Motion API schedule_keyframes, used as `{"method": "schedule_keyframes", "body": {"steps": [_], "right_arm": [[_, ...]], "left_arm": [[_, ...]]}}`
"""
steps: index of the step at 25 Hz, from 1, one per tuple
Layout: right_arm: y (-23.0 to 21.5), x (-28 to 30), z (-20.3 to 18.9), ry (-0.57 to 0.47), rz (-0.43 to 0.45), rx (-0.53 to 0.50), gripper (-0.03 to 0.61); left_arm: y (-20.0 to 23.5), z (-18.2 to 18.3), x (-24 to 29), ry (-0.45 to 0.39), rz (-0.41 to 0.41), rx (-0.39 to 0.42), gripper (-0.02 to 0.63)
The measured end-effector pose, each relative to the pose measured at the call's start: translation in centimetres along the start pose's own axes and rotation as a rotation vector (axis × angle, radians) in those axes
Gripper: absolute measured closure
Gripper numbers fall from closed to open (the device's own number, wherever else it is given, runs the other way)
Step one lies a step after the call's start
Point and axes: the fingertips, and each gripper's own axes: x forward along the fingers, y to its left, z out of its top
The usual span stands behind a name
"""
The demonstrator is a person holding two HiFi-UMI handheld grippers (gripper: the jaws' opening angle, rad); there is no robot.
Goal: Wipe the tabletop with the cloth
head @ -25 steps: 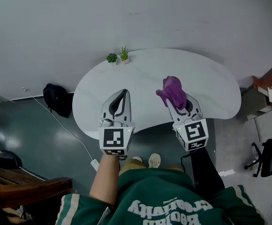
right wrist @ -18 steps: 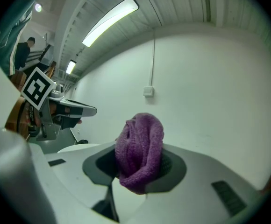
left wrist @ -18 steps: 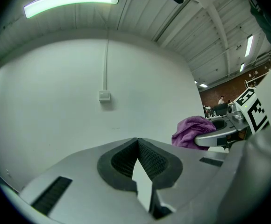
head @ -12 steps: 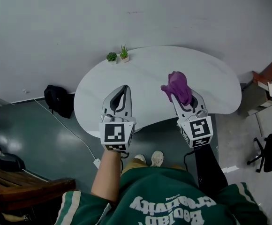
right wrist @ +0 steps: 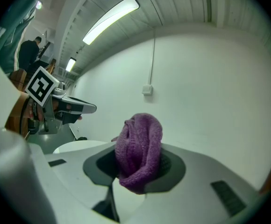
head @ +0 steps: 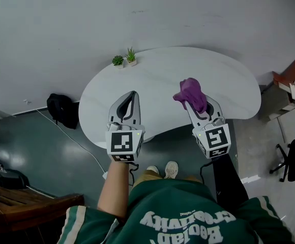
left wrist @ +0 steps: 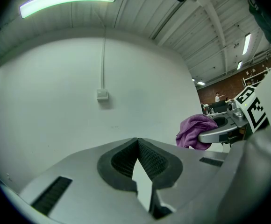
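Change: Very little has been moved in the last half second. The whole scene is shifted slightly left and up in the head view, and both grippers are kept over the near edge of the table. Against one second ago, the cloth is carried a little higher and further right in the frame.
Left gripper (head: 132, 92) (left wrist: 138, 142): Held at centre-left of the head view. Its jaws are pressed together at the tips, and nothing is held between them.
Right gripper (head: 192, 102) (right wrist: 138, 161): Held at centre-right, well apart from the left gripper. Its jaws are clamped on the cloth.
Crumpled purple terry cloth (head: 189, 92) (right wrist: 138, 146) (left wrist: 195, 130): Bunched into a lump that sticks out past the jaw tips. It is seen over the right half of the table and, in both gripper views, against the white wall. Contact with the tabletop cannot be made out.
White kidney-shaped table (head: 157, 75): Spread across the middle of the head view.
Two small green potted plants (head: 123, 59): Stood side by side at the far left rim of the table, well apart from both grippers.
Black bag (head: 61, 108): Laid on the dark floor to the left of the table.
White wall box (left wrist: 102, 95) (right wrist: 147, 89): Fixed on the wall, with a thin conduit run up from it.
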Motion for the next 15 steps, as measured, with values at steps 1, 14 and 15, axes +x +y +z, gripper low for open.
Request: {"method": "schedule_keyframes", "body": {"steps": [1, 14, 15], "right_arm": [[-0.11, -0.05, 0.04, -0.002, -0.002, -0.001, 0.442], [-0.27, 0.15, 0.50, 0.002, -0.007, -0.041, 0.442], [-0.26, 0.16, 0.48, 0.003, -0.007, -0.043, 0.442]], "left_arm": [[-0.09, 0.05, 0.07, 0.000, -0.001, 0.000, 0.614], [0.33, -0.19, 0.61, 0.013, 0.000, -0.021, 0.614], [0.46, -0.26, 0.61, 0.013, 0.002, -0.035, 0.614]]}}
